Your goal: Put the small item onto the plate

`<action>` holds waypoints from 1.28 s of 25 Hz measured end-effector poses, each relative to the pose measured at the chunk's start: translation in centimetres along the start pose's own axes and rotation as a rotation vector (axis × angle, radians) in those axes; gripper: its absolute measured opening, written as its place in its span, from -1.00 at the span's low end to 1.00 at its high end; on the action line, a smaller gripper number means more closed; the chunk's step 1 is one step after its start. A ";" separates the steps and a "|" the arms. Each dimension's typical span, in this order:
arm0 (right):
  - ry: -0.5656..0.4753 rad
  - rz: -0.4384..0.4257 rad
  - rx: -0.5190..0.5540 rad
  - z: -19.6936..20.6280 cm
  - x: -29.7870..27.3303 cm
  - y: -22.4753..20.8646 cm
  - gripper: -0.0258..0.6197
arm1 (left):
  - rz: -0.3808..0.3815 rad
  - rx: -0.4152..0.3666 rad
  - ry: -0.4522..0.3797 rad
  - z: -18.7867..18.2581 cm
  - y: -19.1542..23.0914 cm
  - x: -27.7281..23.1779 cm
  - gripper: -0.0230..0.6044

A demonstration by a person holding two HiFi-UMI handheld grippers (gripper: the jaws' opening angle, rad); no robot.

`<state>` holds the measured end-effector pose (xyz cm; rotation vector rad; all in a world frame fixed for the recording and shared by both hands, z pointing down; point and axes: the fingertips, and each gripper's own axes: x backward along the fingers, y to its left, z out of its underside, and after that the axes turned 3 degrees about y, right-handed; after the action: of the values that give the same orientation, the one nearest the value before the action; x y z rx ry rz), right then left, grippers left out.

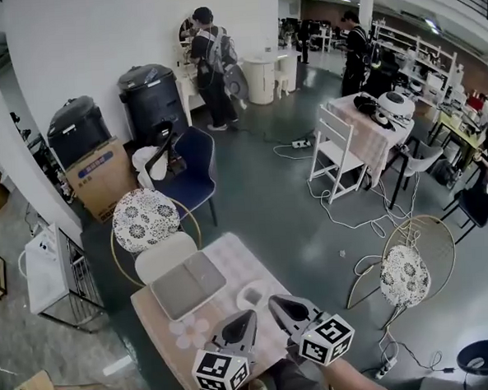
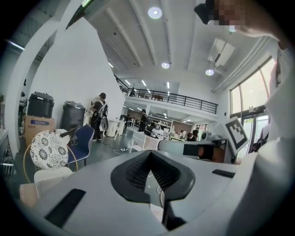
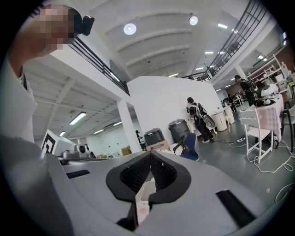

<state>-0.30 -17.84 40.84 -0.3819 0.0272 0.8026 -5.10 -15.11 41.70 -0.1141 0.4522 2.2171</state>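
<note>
A small table with a pale checked cloth stands at the bottom of the head view. On it lie a grey rectangular mat, a small white dish and a pale flower-shaped piece. My left gripper and right gripper hover side by side over the table's near end, both pointing out towards the room. In the left gripper view the left gripper has its jaws together with nothing between them. The right gripper likewise has its tips touching. A pale scrap shows through the gap below them, and I cannot tell what it is.
A chair with a floral cushion and a blue chair stand beyond the table. A gold-wire chair is at the right, with cables on the floor. A white cabinet is at the left. People stand far back.
</note>
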 end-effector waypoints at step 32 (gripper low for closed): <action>-0.073 -0.007 0.123 -4.3 3.7 6.5 -0.88 | 0.022 -0.050 -0.122 -3.9 -4.3 5.5 -0.92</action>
<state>-1.78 -12.66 34.16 -0.2361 0.0072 0.8036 -5.57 -10.03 35.58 -0.0007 0.3326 2.2428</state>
